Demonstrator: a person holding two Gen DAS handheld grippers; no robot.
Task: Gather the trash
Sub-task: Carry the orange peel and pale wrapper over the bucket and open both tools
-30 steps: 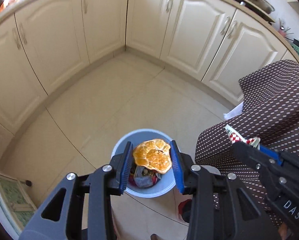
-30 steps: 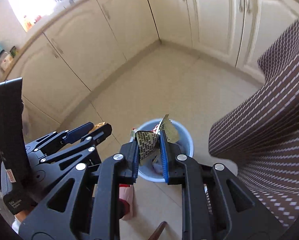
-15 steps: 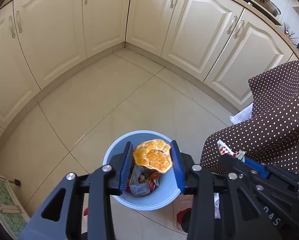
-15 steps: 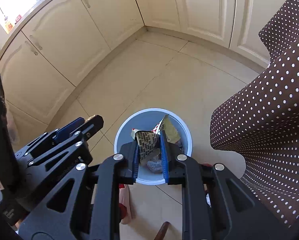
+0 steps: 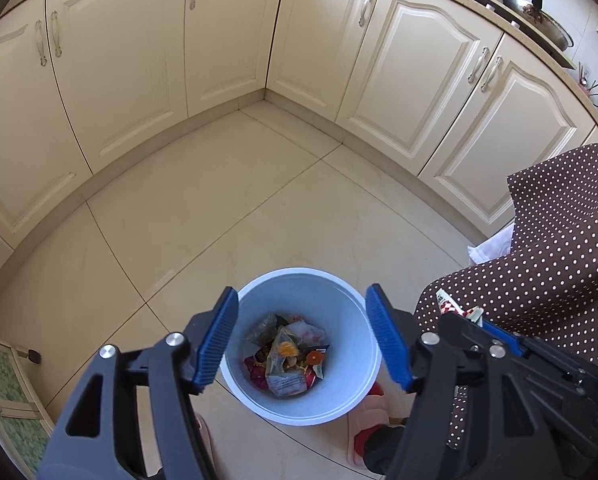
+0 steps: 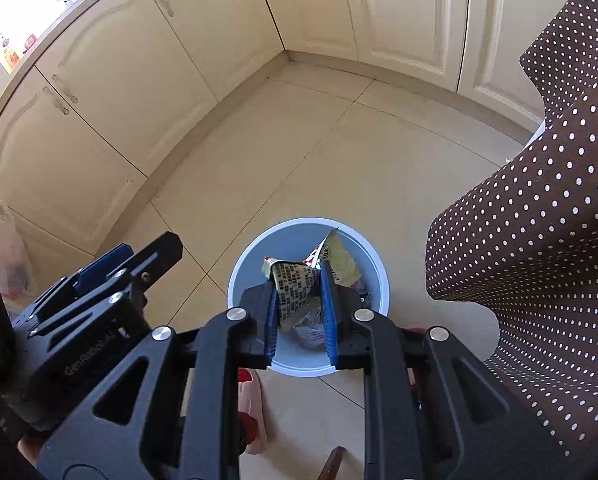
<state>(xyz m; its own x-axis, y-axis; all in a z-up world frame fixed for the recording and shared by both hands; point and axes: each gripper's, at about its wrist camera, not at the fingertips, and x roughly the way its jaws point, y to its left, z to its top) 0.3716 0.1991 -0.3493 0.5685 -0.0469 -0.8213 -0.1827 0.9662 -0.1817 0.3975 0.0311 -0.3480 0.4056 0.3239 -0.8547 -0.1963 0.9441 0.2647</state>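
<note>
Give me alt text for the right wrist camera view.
The right gripper holds a crumpled wrapper over a blue bin on a tiled floor. Cream cabinets stand behind; a dotted brown cloth hangs at right.

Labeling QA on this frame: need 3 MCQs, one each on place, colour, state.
1. Where is the bin?
A. on a counter
B. on the floor tiles below both tools
C. inside a cabinet

2. What colour is the cloth on the right?
A. brown with white dots
B. plain green
C. red stripes

3. What is the state of the tools?
A. both empty
B. left tool open and empty, right tool shut on a wrapper
C. both shut on wrappers

Key: 1 B, the bin stands on tiles under the fingers in both views. 2 A, white dots on brown. 3 B, left jaws have just been opening with nothing between; right pads pinch the wrapper.
</note>
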